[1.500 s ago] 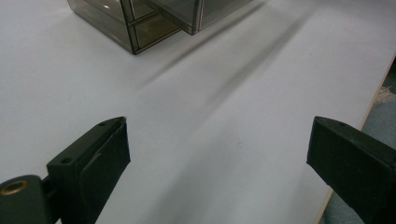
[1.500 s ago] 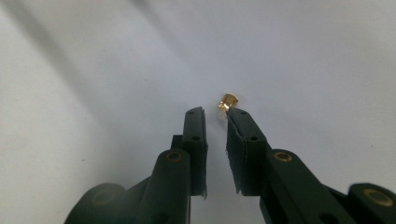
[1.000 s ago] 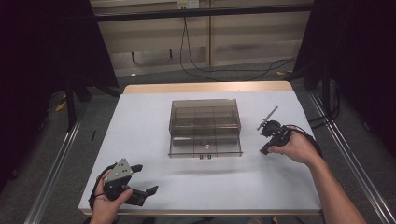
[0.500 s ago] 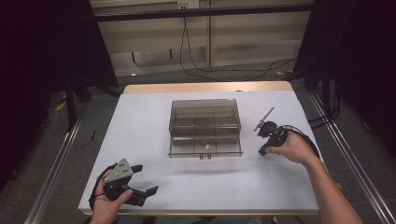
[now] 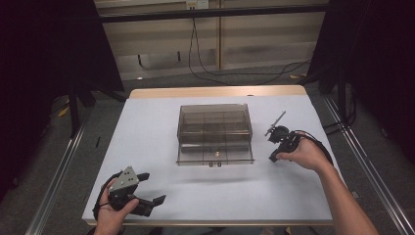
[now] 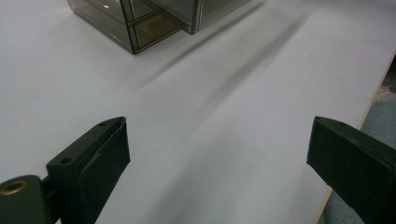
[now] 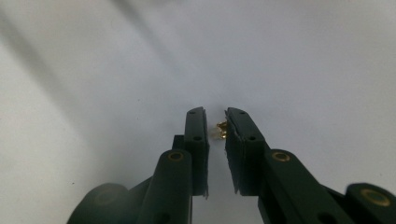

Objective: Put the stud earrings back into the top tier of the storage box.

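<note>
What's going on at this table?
A person sits at a white table with a tool in each hand. The right tool, beside a clear compartment box, has its jaws nearly shut around a small gold part; they have just eased apart slightly. The left tool rests near the front edge, jaws wide open.

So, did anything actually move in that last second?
Hardly anything. The right gripper stayed beside the clear drawer box, its fingers just easing apart a touch, with the small gold piece still pinched between them. The left gripper stayed open near the front edge of the table. The box did not shift.
</note>
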The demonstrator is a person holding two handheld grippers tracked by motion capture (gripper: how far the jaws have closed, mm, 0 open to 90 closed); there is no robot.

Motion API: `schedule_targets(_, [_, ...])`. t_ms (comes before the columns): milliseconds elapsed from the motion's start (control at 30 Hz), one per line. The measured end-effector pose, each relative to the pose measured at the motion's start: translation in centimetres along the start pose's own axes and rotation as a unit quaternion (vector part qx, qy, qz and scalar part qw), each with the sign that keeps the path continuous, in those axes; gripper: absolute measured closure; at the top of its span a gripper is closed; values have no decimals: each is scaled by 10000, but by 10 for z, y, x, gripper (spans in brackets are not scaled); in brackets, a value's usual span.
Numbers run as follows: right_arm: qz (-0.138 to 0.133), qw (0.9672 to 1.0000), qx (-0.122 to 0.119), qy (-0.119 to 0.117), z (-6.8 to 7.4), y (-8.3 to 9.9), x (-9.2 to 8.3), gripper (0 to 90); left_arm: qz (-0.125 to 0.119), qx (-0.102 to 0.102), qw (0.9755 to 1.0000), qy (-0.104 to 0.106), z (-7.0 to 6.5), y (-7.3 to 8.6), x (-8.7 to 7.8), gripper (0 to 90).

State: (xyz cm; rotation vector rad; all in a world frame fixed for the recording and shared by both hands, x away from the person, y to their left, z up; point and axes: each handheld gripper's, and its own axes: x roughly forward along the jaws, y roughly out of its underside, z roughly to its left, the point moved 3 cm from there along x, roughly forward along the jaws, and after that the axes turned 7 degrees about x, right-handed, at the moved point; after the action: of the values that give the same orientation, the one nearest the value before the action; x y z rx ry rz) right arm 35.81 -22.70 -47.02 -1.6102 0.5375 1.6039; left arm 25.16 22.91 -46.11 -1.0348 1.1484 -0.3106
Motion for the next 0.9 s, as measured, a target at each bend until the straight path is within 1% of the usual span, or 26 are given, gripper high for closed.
schedule_targets(33, [37,10000,36,-36,1,0,0,788,0,0,10000,0,0,0,0,58])
schedule_targets(133, [31,10000,-12,-10,0,-1,1,782,7,26,10000,-5,0,0,0,58])
schedule_targets(200, [38,10000,12,-13,0,-1,2,781,10,22,10000,-4,0,0,0,58])
schedule_targets(233, [90,10000,-39,19,0,-2,3,781,-7,16,10000,-2,0,0,0,58])
schedule_targets(367, [97,9999,-77,37,0,-4,4,781,-13,-5,10000,-5,0,0,0,58])
schedule_targets(500, [159,9998,-60,63,1,-4,6,798,1,4,10000,7,0,0,0,58])
schedule_targets(633, [160,9998,-120,100,0,-5,7,829,-8,10,10000,-8,0,0,0,58])
schedule_targets(767, [151,9998,-69,97,0,-5,7,848,-10,1,10000,11,0,0,0,58])
schedule_targets(800, [128,9999,-1,75,0,-5,7,864,-8,11,10000,12,0,0,0,58])
schedule_targets(900, [123,9999,16,60,-1,-5,6,867,-2,5,10000,-7,0,0,-1,58])
